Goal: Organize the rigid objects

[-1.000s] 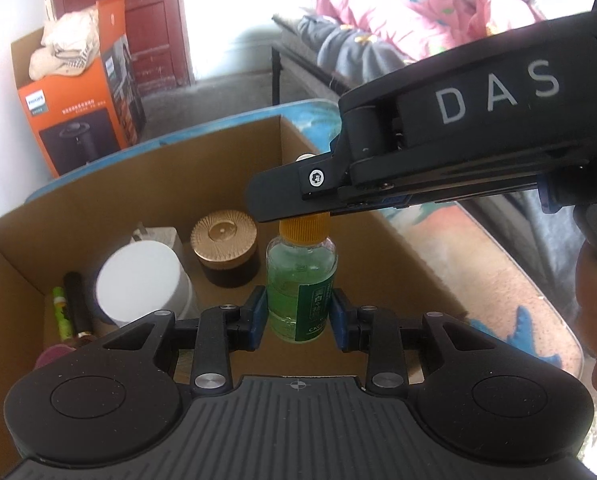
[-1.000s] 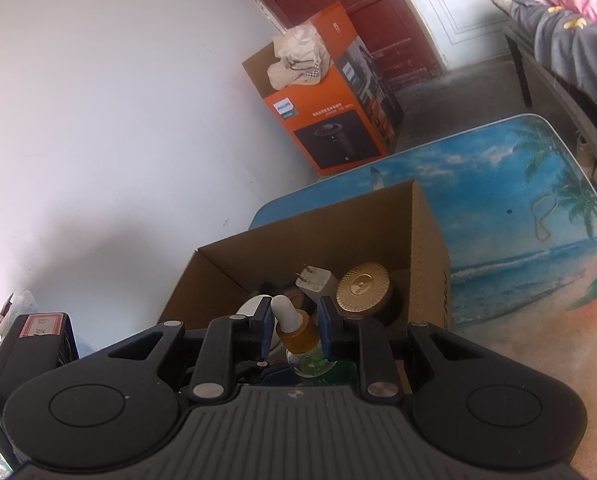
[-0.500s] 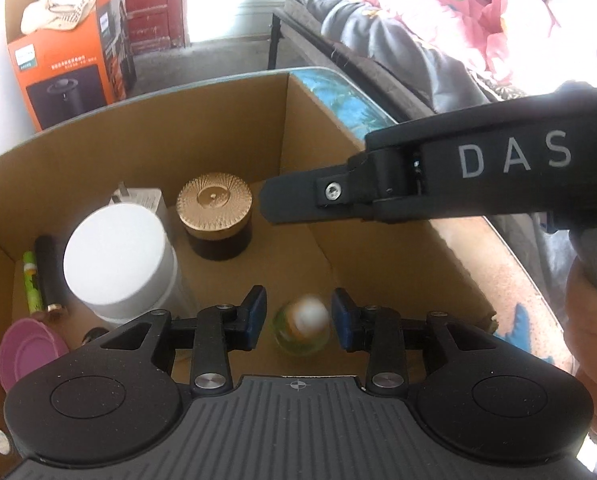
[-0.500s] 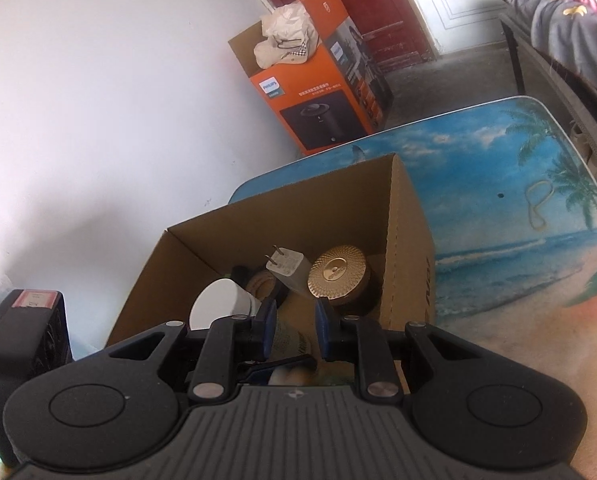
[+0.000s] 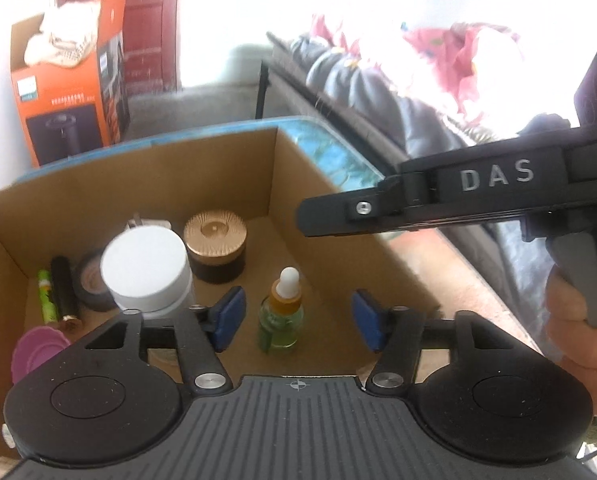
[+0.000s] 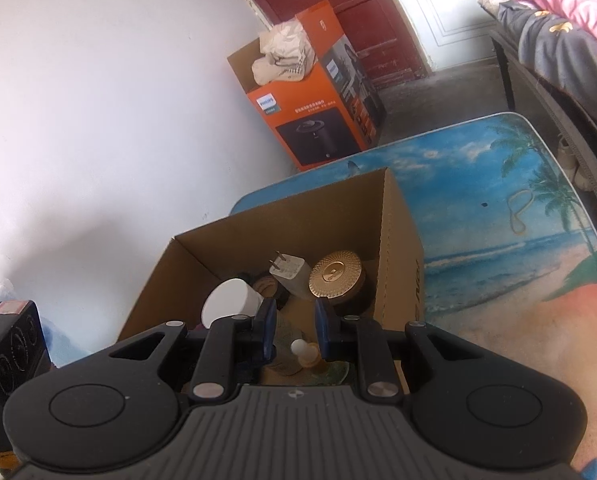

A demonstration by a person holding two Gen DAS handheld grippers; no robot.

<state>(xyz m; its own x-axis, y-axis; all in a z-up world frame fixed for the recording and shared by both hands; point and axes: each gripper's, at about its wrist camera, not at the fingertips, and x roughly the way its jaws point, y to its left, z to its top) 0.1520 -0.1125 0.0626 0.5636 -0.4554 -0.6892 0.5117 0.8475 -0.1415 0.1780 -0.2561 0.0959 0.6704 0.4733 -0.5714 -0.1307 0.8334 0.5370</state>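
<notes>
L gripper (image 5: 294, 322) jaws just opened wide, dropper bottle (image 5: 281, 316) upright between pads w/o contact, in cardboard box (image 5: 78, 204). R gripper (image 6: 294, 330) nearly closed, empty, above bottle.

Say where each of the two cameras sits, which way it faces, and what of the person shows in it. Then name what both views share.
Left wrist: sits on the left tool, looking down into the cardboard box at the dropper bottle standing free between its open pads; the right tool's side and the hand gripping it show at right.
Right wrist: sits on the right tool, looking down over the box toward the beach-print table and wall; no part of the person shows.
Shared: box, dropper bottle, gold-lidded jar, white jar, orange carton.
</notes>
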